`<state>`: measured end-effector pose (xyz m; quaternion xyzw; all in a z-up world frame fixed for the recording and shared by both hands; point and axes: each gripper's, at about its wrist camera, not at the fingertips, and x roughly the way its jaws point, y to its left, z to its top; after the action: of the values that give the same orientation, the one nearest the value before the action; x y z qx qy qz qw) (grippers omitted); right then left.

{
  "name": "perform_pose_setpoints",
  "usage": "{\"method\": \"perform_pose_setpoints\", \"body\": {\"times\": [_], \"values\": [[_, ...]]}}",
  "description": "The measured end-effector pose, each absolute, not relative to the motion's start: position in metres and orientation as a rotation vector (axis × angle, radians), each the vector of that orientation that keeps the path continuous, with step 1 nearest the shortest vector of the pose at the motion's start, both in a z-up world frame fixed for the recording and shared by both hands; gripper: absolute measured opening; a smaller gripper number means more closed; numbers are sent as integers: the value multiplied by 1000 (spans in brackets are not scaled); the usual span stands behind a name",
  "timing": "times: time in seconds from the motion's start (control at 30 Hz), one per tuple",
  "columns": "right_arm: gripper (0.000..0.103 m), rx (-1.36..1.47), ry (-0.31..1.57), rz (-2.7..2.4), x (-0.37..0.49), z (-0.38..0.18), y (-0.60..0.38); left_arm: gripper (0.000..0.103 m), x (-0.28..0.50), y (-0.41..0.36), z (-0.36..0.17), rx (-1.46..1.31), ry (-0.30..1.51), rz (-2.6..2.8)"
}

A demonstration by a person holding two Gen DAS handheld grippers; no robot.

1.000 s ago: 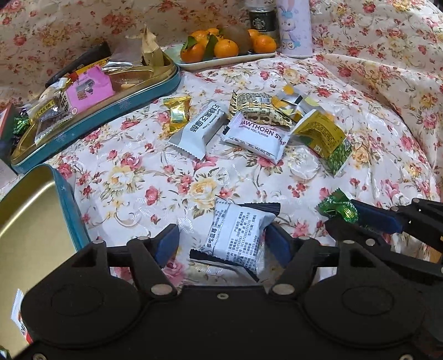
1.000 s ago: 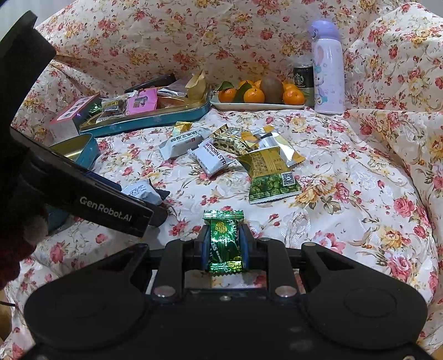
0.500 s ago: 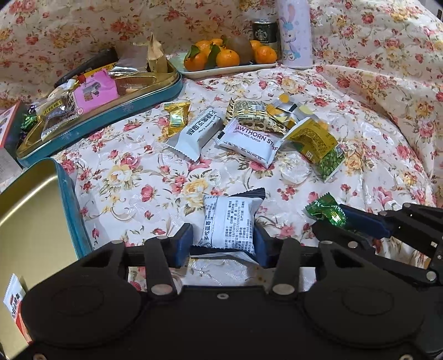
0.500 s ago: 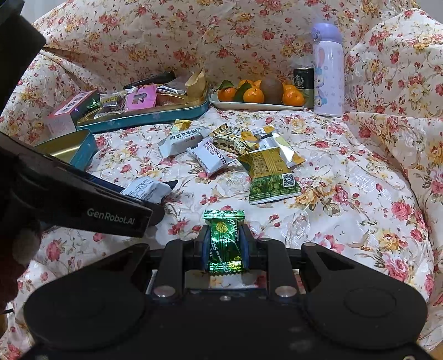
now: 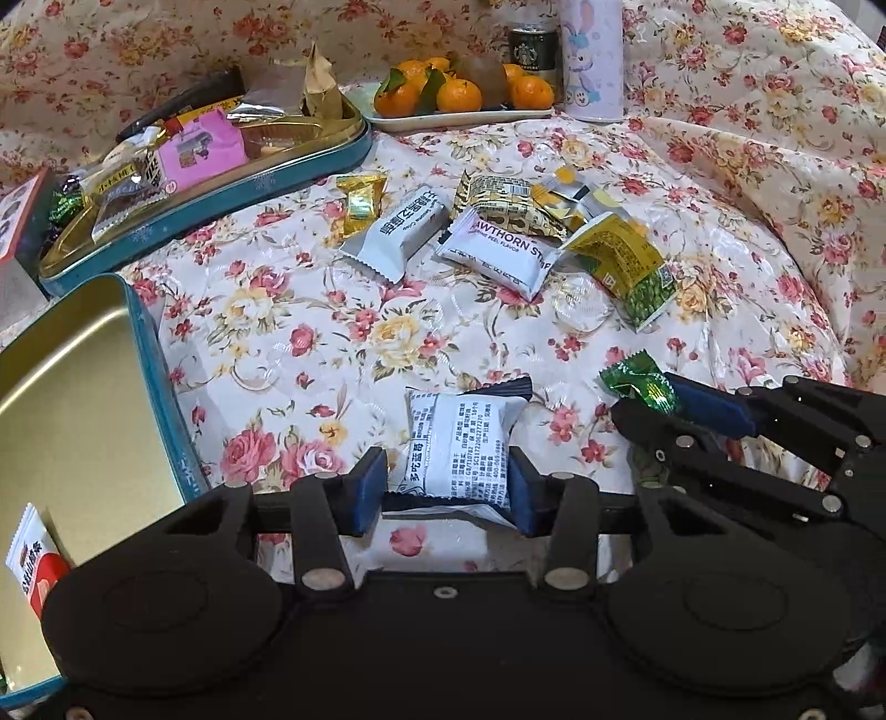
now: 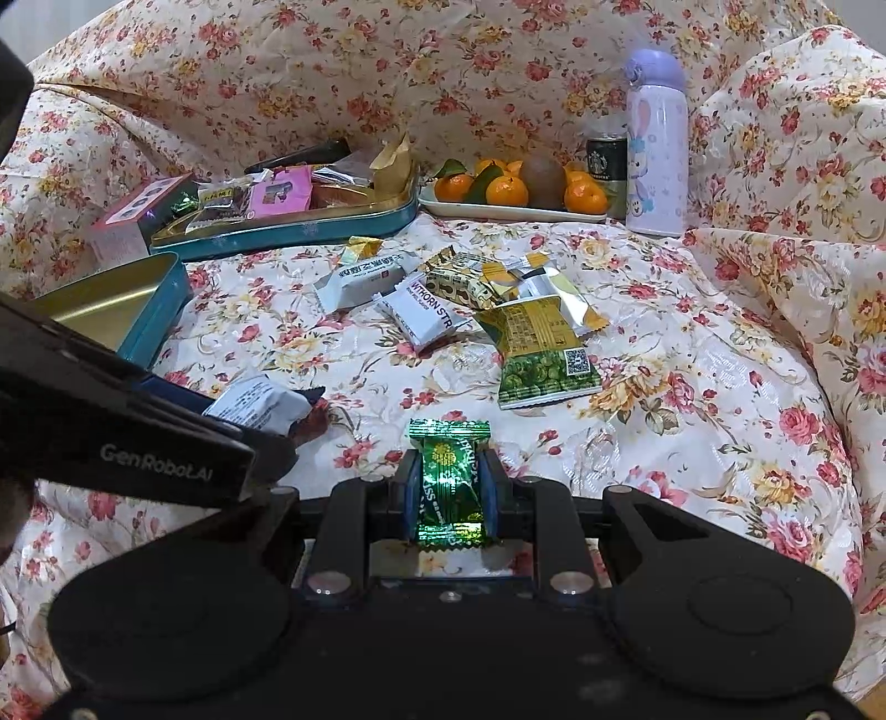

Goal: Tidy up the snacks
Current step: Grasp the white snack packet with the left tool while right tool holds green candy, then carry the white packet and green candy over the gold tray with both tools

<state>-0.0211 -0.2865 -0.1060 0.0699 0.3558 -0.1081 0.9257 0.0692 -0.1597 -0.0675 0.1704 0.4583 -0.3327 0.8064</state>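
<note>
My left gripper [image 5: 446, 490] is shut on a white snack packet [image 5: 459, 443] with black print, held above the floral cloth. It also shows in the right wrist view [image 6: 260, 407]. My right gripper [image 6: 449, 493] is shut on a green foil candy [image 6: 449, 482], seen in the left wrist view [image 5: 637, 382] at right. Loose snacks lie in the middle: a white packet [image 5: 396, 232], a hawthorn packet [image 5: 498, 252], a green pea packet [image 5: 626, 266], a gold candy [image 5: 362, 199]. An open teal tin [image 5: 72, 410] with a gold inside sits at left.
The teal tin lid [image 5: 210, 183] at back left holds several snacks, among them a pink packet [image 5: 199, 147]. A plate of oranges [image 5: 459, 94], a can [image 5: 534, 47] and a lilac bottle [image 6: 656, 144] stand at the back. A red-and-white packet [image 5: 33, 562] lies in the tin.
My left gripper closed on the white packet and lifted it slightly. The right gripper kept hold of the green candy, hardly moving.
</note>
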Motion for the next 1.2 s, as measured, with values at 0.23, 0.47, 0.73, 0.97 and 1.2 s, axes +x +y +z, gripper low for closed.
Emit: {"method": "perform_pose_setpoints", "body": {"times": [0.23,0.47,0.73,0.97,1.2], "values": [[23,143,726,-213,-22,-106,-289,55,74,-169,-68,370,975,-707],[23,141,725,-212,-22,-106,-288,43,75,-171,-67,373,963,-701],[21,163,755,-231,-17,-101,-289,42,71,-150,-56,304,968,-673],[20,167,766,-198,-31,-87,-272,42,52,-117,-40,289,948,-658],[20,141,776,-108,-56,-71,-234,42,34,-75,-37,241,968,-605]]}}
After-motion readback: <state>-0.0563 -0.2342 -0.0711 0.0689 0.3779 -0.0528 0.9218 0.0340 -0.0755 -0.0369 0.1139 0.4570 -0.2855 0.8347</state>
